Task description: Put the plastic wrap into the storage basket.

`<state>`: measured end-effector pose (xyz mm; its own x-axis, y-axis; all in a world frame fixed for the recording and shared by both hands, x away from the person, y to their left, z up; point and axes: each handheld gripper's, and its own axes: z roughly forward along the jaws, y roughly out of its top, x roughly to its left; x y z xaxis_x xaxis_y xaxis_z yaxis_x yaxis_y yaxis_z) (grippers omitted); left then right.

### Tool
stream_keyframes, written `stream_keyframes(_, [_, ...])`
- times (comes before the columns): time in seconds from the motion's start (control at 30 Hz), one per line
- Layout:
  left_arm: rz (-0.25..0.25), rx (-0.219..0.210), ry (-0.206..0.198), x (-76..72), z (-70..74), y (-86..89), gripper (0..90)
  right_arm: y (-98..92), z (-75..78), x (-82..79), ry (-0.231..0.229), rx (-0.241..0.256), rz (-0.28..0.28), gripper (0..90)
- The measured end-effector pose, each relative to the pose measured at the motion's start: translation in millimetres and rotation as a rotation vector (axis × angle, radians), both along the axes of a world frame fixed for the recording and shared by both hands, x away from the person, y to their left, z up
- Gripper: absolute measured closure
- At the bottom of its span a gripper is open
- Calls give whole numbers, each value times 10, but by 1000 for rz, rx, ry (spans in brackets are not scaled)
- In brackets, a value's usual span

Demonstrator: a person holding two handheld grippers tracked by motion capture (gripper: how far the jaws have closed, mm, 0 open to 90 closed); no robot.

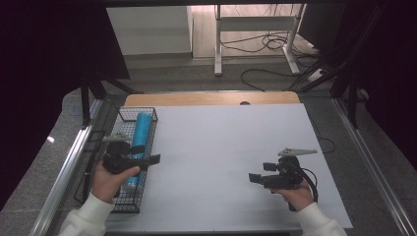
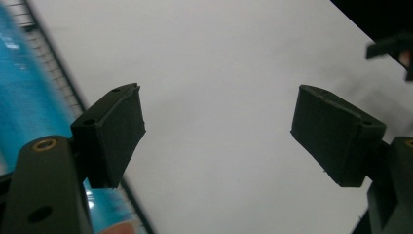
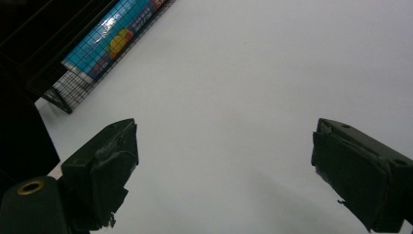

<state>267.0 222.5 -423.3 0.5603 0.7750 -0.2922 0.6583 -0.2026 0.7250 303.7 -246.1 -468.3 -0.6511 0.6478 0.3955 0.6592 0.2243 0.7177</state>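
1. A white counter (image 1: 226, 162) fills the middle of the high view, with a strip of bare wood along its far edge.
2. A black wire basket (image 1: 129, 118) stands along the counter's left side, its long axis running from near to far.
3. A blue tube (image 1: 141, 129) lies lengthwise inside the basket; in the right gripper view its printed side (image 3: 109, 41) shows through the mesh, with coloured markings too small to read.
4. The left gripper (image 1: 153, 159) is held by the person's left hand (image 1: 109, 179) over the basket's near half, its jaws pointing right toward the open counter.
5. In the left gripper view the jaws stand wide apart with nothing between them, only the white counter beyond; the blue tube, blurred, runs along the left edge (image 2: 22, 102).
6. The right gripper (image 1: 254, 178) is held by the right hand (image 1: 295, 194) over the counter's right near part, pointing left, well apart from the basket.
7. In the right gripper view its jaws are also spread wide and hold nothing, with the basket (image 3: 63, 95) at the upper left.
8. Both forearms wear white sleeves (image 1: 88, 216).
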Motion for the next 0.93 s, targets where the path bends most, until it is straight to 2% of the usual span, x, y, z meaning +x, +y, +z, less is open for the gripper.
stream_keyframes(0.03, [0,0,0,0,0,0,197,0,0,0,0,0,0,105])
stream_keyframes(0.07, [-36,29,-26,-96,-17,-134,199,-44,3,-15,-16,-7,-7,105])
stream_keyframes(0.1, [-36,29,-26,-96,-17,-134,198,-44,3,-15,-16,-7,-7,105])
stream_keyframes(0.13, [-71,48,-36,-182,-49,-262,197,-80,0,-29,-22,-7,-17,107])
stream_keyframes(0.17, [-71,48,-36,-182,-49,-262,198,-80,0,-29,-22,-7,-17,107])
stream_keyframes(0.3, [-114,52,-23,-288,-184,-469,198,-164,-13,-74,-48,-32,-17,110])
stream_keyframes(0.33, [-119,73,-26,-301,-219,-508,200,-185,-20,-95,-60,-45,-18,111])
stream_keyframes(0.37, [-133,115,-26,-306,-275,-553,201,-194,-23,-103,-66,-49,-15,112])
stream_keyframes(0.43, [-134,126,-26,-303,-294,-560,201,-197,-26,-109,-70,-52,-13,113])
stream_keyframes(0.5, [-113,137,-37,-306,-322,-555,204,-190,-29,-114,-77,-55,-7,113])
stream_keyframes(0.67, [-80,113,-46,-311,-330,-494,207,-154,-21,-133,-114,-65,11,113])
stream_keyframes(0.73, [-69,107,-55,-315,-325,-478,207,-145,-17,-149,-144,-63,10,113])
stream_keyframes(0.77, [-69,107,-55,-315,-325,-478,207,-145,-17,-149,-144,-63,10,113])
stream_keyframes(0.8, [-70,111,-55,-316,-327,-477,207,-147,-12,-157,-164,-65,9,113])
stream_keyframes(0.93, [-71,130,-59,-326,-353,-489,207,-148,-9,-164,-175,-70,7,113])
